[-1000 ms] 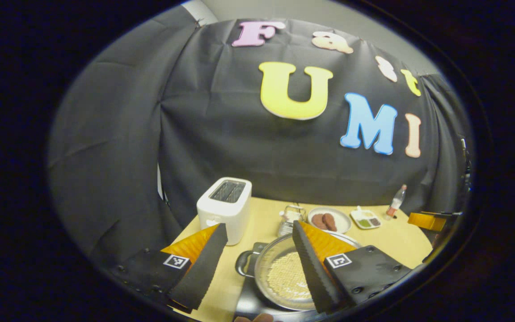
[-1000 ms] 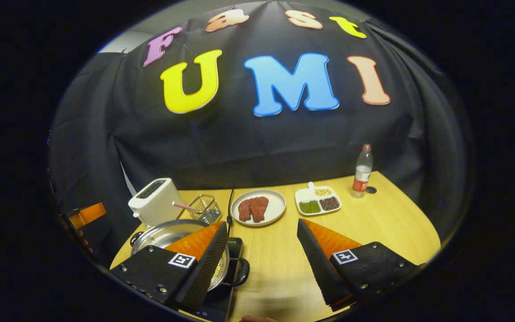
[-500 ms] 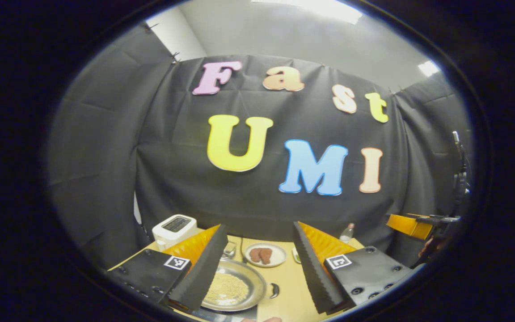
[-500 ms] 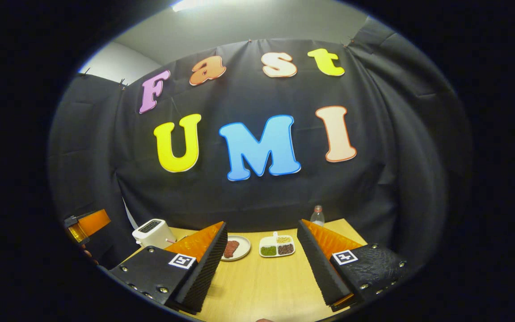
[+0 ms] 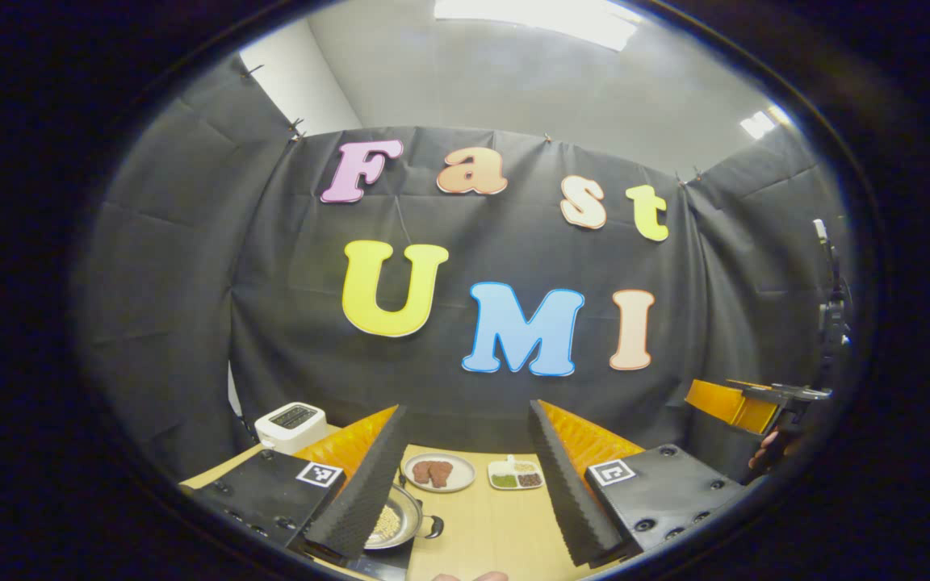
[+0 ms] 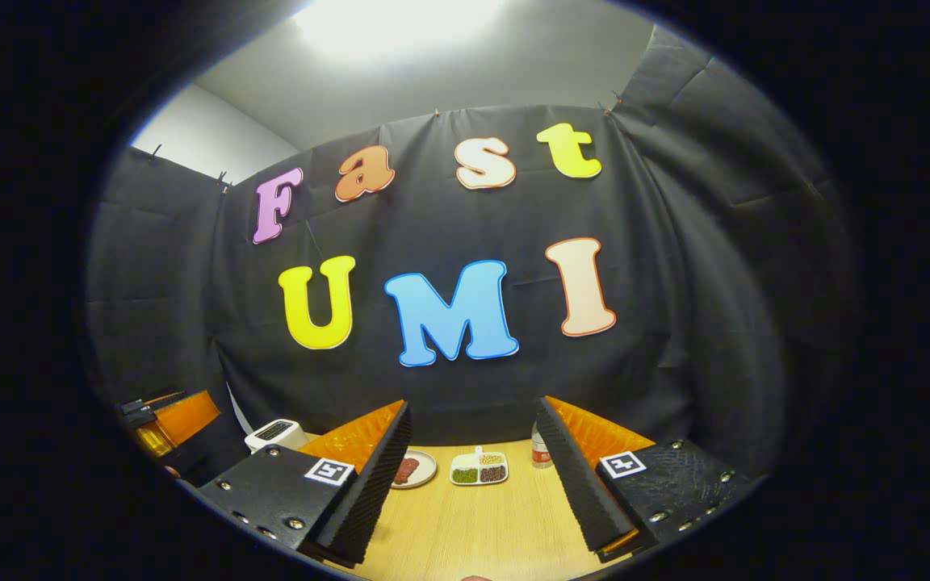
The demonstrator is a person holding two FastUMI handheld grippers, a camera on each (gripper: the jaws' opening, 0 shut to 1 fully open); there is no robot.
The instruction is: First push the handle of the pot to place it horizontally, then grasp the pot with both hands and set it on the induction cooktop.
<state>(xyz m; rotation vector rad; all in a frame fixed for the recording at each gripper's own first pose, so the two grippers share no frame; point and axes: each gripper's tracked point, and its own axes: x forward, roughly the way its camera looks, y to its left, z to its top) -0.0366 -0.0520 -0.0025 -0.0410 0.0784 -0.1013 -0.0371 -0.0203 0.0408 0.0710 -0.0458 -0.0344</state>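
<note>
Here, nearest us, our left gripper (image 5: 465, 476) hangs with its fingers spread apart and empty, the pot (image 5: 397, 524) of pale grains low at seven o'clock, sitting on a dark slab we take for the induction cooktop (image 5: 388, 563). Our right gripper (image 6: 473, 476) is likewise parted and empty above bare wooden table (image 6: 481, 532). Farther off, at twelve o'clock, lie a plate of meat (image 5: 437, 472) and a divided dish (image 5: 517, 476); swinging back down blind could knock the pot's handle (image 5: 433, 528) askew or slide it off.
</note>
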